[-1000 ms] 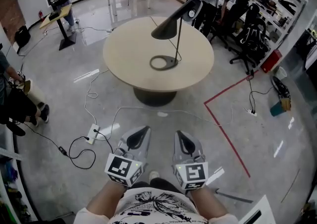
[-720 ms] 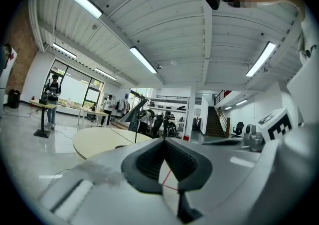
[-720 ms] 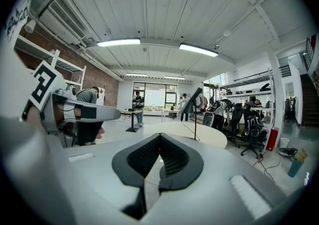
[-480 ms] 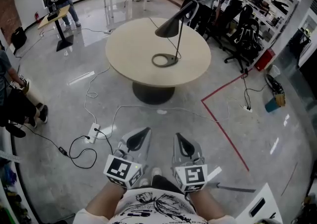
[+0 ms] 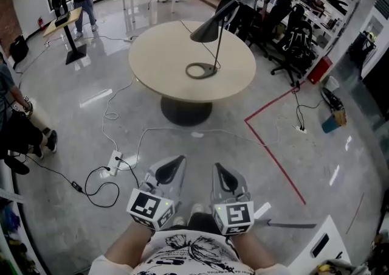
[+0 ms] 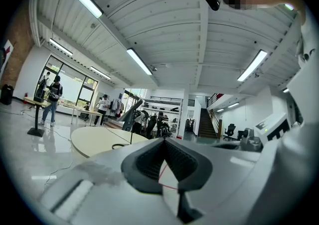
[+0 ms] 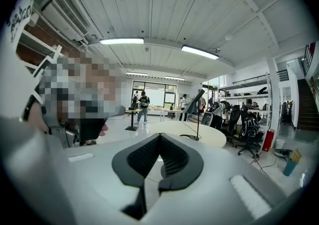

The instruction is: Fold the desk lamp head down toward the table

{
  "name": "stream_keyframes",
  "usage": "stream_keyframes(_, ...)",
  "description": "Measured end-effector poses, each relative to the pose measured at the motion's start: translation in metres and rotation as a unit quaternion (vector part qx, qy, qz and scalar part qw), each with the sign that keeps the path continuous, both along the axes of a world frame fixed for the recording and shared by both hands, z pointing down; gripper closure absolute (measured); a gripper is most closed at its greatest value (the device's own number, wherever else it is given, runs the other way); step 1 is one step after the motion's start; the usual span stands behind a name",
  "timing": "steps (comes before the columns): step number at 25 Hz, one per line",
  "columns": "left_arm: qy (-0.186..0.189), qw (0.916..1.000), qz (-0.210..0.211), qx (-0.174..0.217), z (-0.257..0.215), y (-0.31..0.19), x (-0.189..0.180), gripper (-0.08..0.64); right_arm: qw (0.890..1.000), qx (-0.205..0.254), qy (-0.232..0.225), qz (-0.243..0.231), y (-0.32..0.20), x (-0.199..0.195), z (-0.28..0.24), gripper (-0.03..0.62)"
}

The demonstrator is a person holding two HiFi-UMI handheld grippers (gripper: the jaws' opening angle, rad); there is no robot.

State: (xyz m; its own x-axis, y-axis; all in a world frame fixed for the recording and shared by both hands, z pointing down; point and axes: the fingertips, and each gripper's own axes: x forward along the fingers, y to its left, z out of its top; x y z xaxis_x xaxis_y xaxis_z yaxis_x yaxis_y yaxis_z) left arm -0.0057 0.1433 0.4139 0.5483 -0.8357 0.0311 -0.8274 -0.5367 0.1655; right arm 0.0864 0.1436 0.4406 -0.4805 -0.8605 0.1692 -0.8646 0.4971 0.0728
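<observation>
A black desk lamp stands on a round beige table (image 5: 164,48) a couple of metres ahead. Its cone head (image 5: 205,30) is raised on a thin stem above a ring base (image 5: 200,71). My left gripper (image 5: 175,160) and right gripper (image 5: 219,166) hang side by side low in the head view, far from the table, both shut with nothing between the jaws. In the left gripper view the lamp (image 6: 130,118) is small beyond the shut left gripper (image 6: 164,142). The right gripper view shows the lamp (image 7: 198,103) past the shut right gripper (image 7: 160,137).
A power strip (image 5: 113,161) and loose cables lie on the glossy floor at the left. A red tape line (image 5: 267,143) runs at the right. Office chairs (image 5: 295,39) crowd behind the table. A seated person (image 5: 18,131) is at the left edge, and other people stand by desks (image 5: 67,21) at the back.
The head view has shifted a little, so the table and lamp sit slightly higher in frame. Both grippers hold the same pose, still shut.
</observation>
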Motion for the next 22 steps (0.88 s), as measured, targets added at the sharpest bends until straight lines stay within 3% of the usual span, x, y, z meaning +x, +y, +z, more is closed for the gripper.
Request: stream_keyframes(22,0.003,1.0,0.004,0.002,-0.005,-0.006,0.001,0.554,0.999,0.025,0.027,0.006,-0.006,-0.001,-0.012,0.583)
